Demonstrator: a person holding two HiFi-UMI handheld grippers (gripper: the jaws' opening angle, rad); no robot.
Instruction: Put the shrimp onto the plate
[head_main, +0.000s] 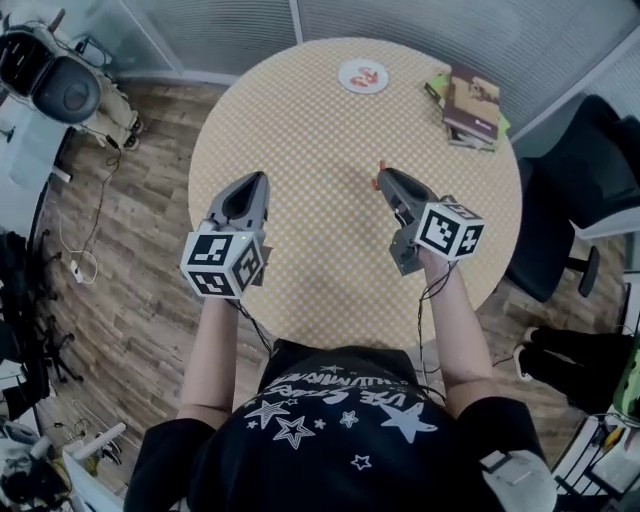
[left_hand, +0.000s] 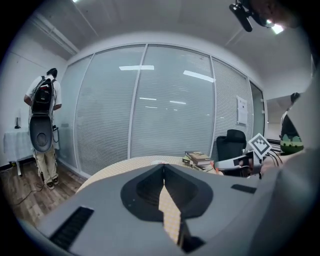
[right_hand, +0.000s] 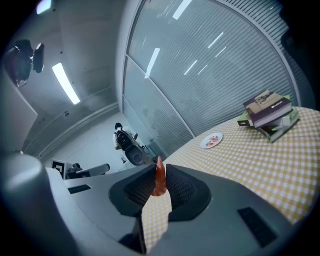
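The right tongs (right_hand: 160, 170) are clenched on the shrimp (right_hand: 159, 181). It is gripped upright between the jaw tips, with its pointed end standing above them. In the head view these tongs are seen over the desk (head_main: 320, 260) at the centre right of the frame, tips pointed toward the top.

The left tongs (left_hand: 163, 169) are clenched on nothing, the jaws meeting at their tips. They are seen over the desk's left part, at the centre left of the head view.

The plate (head_main: 363, 76) is found near the desk's far edge, at the upper middle of the frame, well apart from both tongs. Red shapes can be made out on it. A stack of books (head_main: 470, 108) is set at the desk's upper right, near the plate. A dark chair (head_main: 565, 210) is seen beside the desk at the right of the frame.
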